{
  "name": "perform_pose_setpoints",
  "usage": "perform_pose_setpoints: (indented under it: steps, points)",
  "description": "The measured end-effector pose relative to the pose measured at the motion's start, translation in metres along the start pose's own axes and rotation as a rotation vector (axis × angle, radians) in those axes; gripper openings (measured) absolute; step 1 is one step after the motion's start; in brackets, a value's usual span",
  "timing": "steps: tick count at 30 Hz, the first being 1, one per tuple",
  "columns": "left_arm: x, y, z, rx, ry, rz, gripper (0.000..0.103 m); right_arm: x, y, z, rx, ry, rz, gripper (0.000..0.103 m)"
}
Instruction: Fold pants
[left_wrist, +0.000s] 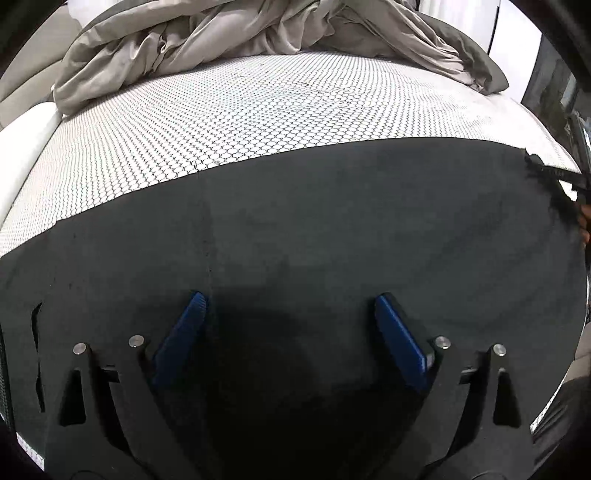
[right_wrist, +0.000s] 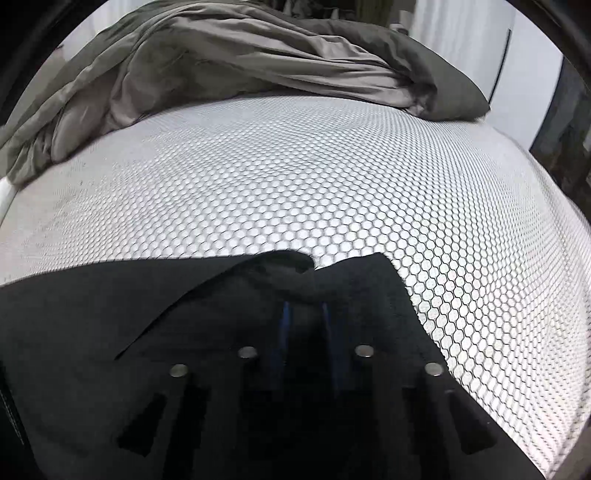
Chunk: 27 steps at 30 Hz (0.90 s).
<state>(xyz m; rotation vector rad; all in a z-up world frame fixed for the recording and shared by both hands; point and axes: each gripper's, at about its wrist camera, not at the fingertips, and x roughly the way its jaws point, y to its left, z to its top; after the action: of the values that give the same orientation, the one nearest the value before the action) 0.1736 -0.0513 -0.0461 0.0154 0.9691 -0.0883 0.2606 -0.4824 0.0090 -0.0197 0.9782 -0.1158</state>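
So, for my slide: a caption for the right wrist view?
Right claw shut on a bunched edge of black pants on a honeycomb-patterned mattress.

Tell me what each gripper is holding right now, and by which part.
The right gripper pinches the black pants at a bunched-up edge. The left gripper is open over them, holding nothing.

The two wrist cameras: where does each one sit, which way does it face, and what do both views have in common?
Left wrist: sits on the left gripper, tilted down over the flat black pants; its blue fingers stand open, touching nothing.
Right wrist: sits on the right gripper, tilted down at the pants' edge; its fingers are shut on a bunched fold.
Shared: the pants, the honeycomb-patterned mattress and the crumpled grey blanket at the far end.
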Motion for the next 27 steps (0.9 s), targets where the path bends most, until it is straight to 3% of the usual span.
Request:
perform_pose_setpoints:
  steps: [2,4,7,10,13,14,16,19,20,21,22,24,27]
  points:
    - [-0.002,0.0,-0.001,0.002,-0.002,0.002,0.092,-0.01,-0.005,0.003,0.051,-0.019,0.002,0.013]
    - [-0.008,-0.001,-0.001,-0.002,-0.01,0.011,0.091,-0.032,-0.003,0.0,0.074,-0.069,-0.009,0.024]
    - [-0.029,-0.01,-0.005,-0.003,-0.048,-0.03,0.089,-0.07,0.022,-0.021,-0.039,-0.099,0.028,0.03]
    - [-0.059,-0.034,-0.018,0.057,-0.125,-0.111,0.09,-0.096,0.053,-0.054,-0.117,-0.117,0.117,0.053]
    - [-0.064,-0.061,-0.033,0.107,-0.089,-0.206,0.09,-0.104,0.095,-0.092,-0.194,-0.082,0.272,0.053]
    - [-0.061,-0.069,-0.039,0.125,-0.065,-0.24,0.09,-0.102,0.114,-0.104,-0.251,-0.06,0.302,0.053]
    - [-0.053,-0.076,-0.047,0.154,-0.033,-0.234,0.09,-0.105,0.138,-0.13,-0.383,-0.055,0.315,0.053]
    - [-0.05,-0.076,-0.055,0.191,-0.046,-0.218,0.091,-0.113,0.138,-0.151,-0.51,-0.121,0.296,0.055]
    - [-0.051,-0.073,-0.056,0.186,-0.049,-0.218,0.092,-0.112,0.123,-0.151,-0.484,-0.113,0.297,0.061]
    - [-0.052,-0.071,-0.057,0.179,-0.049,-0.217,0.092,-0.109,0.103,-0.15,-0.44,-0.113,0.241,0.064]
    - [-0.053,-0.067,-0.059,0.169,-0.05,-0.214,0.092,-0.107,0.081,-0.148,-0.399,-0.124,0.147,0.069]
    - [-0.054,-0.057,-0.061,0.153,-0.052,-0.207,0.093,-0.099,0.029,-0.142,-0.292,-0.142,-0.087,0.068]
    - [-0.055,-0.054,-0.063,0.15,-0.05,-0.193,0.094,-0.103,-0.017,-0.139,-0.104,-0.151,-0.094,0.07]
